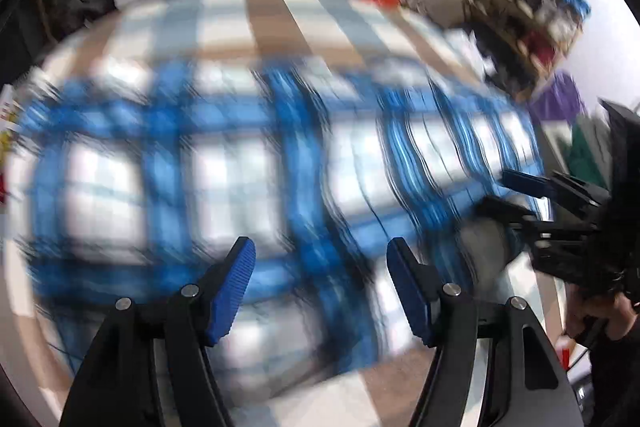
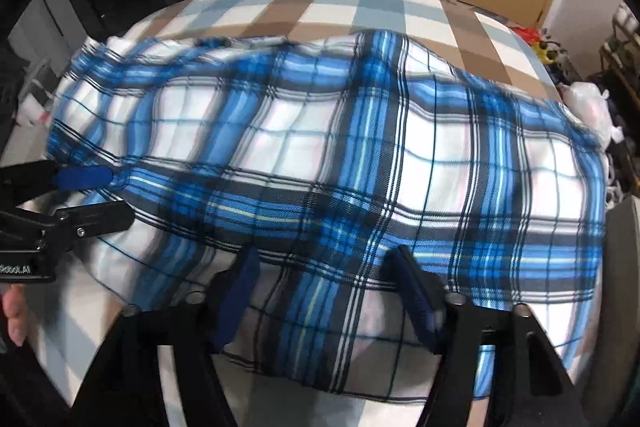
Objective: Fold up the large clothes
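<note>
Bed (image 2: 380, 7), checked cover: bears the blue plaid garment (image 2: 340, 155), spread wide, rumpled, at most one fold judged made, most folding left. Left gripper (image 1: 320, 287): released, jaws apart above the cloth. Right gripper (image 2: 324, 295): jaws straddle the garment's near edge; grasp cannot be told.

Motion blur smears the plaid garment (image 1: 224, 163) in the left wrist view; the bed's (image 2: 328, 3) near edge lies hidden beneath it.
</note>
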Motion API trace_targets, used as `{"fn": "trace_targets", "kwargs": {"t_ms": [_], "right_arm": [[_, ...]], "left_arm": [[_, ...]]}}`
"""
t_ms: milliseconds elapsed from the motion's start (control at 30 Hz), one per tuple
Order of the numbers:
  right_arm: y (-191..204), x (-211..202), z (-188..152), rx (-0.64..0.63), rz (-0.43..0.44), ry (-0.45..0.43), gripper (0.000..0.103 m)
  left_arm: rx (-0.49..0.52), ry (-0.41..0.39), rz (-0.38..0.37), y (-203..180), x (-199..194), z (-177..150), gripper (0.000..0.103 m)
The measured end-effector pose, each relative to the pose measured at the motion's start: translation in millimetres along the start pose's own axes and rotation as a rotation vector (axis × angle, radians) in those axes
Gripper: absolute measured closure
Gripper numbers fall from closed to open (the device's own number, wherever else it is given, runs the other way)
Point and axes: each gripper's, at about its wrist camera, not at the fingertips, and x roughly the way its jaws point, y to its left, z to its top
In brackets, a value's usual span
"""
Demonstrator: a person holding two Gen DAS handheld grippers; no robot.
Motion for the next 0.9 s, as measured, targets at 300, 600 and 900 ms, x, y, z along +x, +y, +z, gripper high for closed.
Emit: {"fn": "trace_targets", "kwargs": {"t_ms": [300, 600, 900], "right_arm": [[-26.1, 33.3, 76.3, 0.027, -0.128, 0.031, 0.046], [-32.9, 16.6, 60.5, 0.036, -0.07, 0.004, 0.047], [-65.9, 16.5, 2.1, 0.041, -0.171, 0.07, 0.045]], "left_arm": [[-0.097, 0.049, 0.078, 55.7, 28.9, 21.1, 0.039], [-0.029, -0.125, 0.107, 45.9, -33.2, -2.6, 0.037], [-0.05, 0.041, 0.256, 53.4, 9.6, -23.9, 0.03]]}}
